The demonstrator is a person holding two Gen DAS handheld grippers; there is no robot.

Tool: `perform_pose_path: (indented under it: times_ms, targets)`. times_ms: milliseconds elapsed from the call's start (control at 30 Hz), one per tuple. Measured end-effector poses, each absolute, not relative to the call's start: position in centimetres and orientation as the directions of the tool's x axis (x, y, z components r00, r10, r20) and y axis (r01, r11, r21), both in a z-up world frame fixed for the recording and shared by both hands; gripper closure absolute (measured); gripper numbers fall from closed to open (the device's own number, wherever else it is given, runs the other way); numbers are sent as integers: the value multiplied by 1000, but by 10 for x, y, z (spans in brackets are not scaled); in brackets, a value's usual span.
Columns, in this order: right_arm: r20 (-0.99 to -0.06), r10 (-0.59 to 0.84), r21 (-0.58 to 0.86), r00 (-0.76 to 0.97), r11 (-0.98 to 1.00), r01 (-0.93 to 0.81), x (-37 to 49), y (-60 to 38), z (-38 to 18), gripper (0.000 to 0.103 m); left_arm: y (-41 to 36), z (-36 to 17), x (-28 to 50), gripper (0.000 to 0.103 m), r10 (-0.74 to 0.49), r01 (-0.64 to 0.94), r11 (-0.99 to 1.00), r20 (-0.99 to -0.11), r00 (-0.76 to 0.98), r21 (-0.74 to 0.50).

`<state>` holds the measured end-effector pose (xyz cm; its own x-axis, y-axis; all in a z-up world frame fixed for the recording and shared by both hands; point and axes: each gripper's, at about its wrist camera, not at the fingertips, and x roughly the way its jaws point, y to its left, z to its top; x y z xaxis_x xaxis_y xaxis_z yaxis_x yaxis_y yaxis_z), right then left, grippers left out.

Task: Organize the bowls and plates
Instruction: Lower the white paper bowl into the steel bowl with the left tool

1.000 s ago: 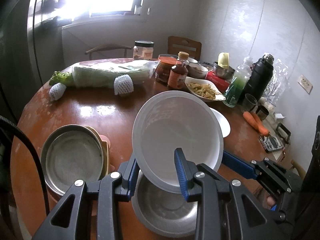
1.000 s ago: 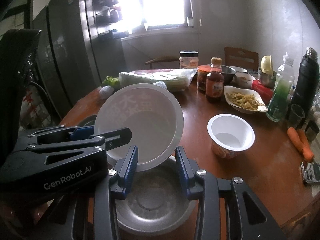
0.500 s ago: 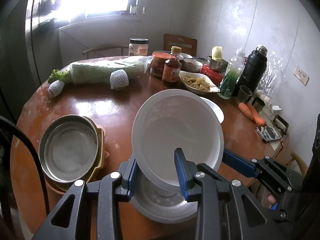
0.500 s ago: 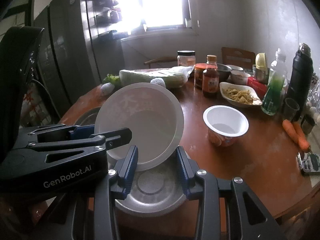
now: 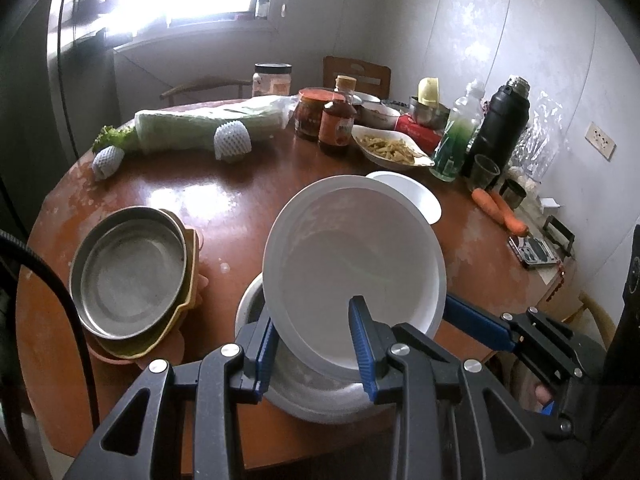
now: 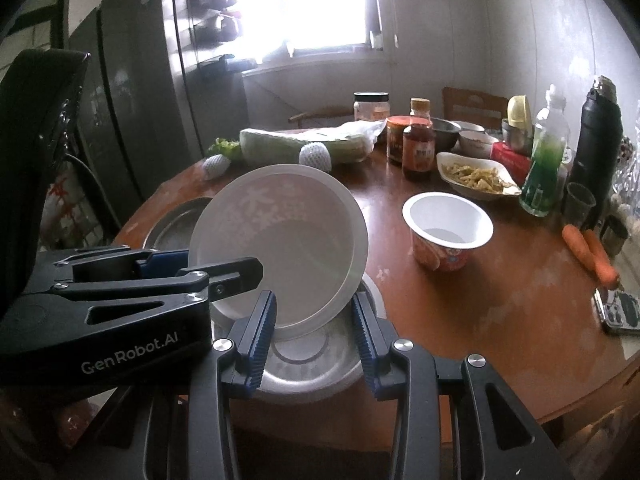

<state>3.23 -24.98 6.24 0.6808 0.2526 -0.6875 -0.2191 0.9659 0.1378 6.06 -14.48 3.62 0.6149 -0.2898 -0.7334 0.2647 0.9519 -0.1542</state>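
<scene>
A white plastic bowl (image 5: 352, 268) is tilted up, held by its near rim in my left gripper (image 5: 312, 344), which is shut on it. It also shows in the right wrist view (image 6: 280, 240). Below it a steel bowl (image 5: 320, 392) sits near the table's front edge, also in the right wrist view (image 6: 308, 364). My right gripper (image 6: 314, 330) straddles the steel bowl's near rim; its jaws stand apart and whether they grip is unclear. A steel plate (image 5: 128, 272) lies on a yellow dish at the left.
A white cup-bowl with a red wrapper (image 6: 448, 232) stands mid-table. At the back are a dish of food (image 5: 390, 148), sauce bottles (image 5: 338, 120), wrapped cabbage (image 5: 208, 126), a green bottle (image 5: 456, 136) and a black flask (image 5: 500, 120). Carrots (image 5: 500, 210) lie at the right.
Both grippers have pulled back toward the table's front edge and risen a little, carrying the white bowl. The steel bowl now lies closer to the edge in view.
</scene>
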Motion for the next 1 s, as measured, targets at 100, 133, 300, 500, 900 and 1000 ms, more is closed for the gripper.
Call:
perform_pose_path:
  times_ms: [100, 133, 300, 500, 900, 1000]
  targets:
    - [-693, 251, 137, 676, 966, -218, 31, -250, 60, 63, -145, 33, 61, 69, -289, 263, 952, -740, 608, -155]
    - [-695, 251, 138, 673, 966, -218, 31, -250, 58, 63, -145, 31, 61, 69, -289, 263, 952, -742, 605, -156]
    - [-708, 250, 139, 660, 966, -217, 30, -249, 52, 63, -144, 23, 62, 69, -293, 260, 951, -756, 586, -167]
    - [-728, 247, 143, 640, 967, -211, 31, -249, 43, 63, -146, 14, 64, 69, -292, 261, 950, -771, 566, -168]
    - [-755, 239, 140, 610, 969, -206, 35, -252, 32, 62, -150, 3, 68, 69, -283, 258, 952, -796, 536, -164]
    - [-761, 238, 139, 603, 969, -206, 35, -251, 29, 62, -150, 0, 69, 69, -281, 256, 953, -801, 529, -164]
